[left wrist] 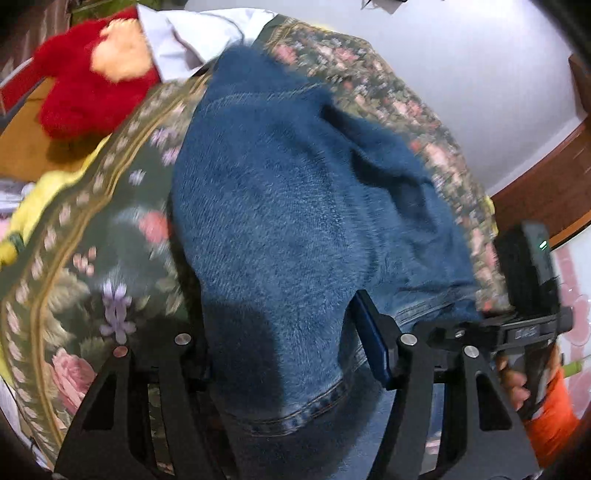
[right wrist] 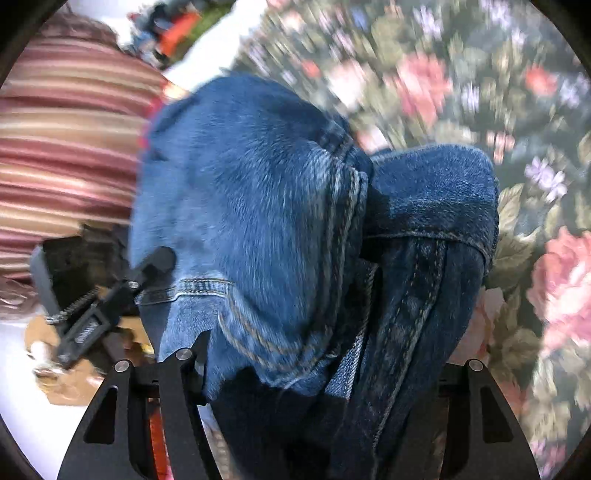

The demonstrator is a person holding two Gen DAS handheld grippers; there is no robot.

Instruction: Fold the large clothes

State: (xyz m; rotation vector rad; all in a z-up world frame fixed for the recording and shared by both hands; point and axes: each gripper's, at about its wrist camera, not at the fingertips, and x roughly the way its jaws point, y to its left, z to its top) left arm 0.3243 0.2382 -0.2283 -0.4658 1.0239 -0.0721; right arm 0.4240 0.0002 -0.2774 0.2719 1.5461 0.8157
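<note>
Here, left tool: pinching jeans
Right tool: pinching jeans
Jeans: bunched over floral cloth

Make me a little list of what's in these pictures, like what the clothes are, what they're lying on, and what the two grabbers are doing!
clothes: blue jeans, bunched and partly folded
lying on: flowery green cloth
left gripper: denim sits between its fingers, looks gripped
right gripper: jeans seam bunched between its fingers, looks gripped
nearby: red fluffy toy, white cloth
person: striped top, seen from the right wrist view
picture quality: blurry
</note>
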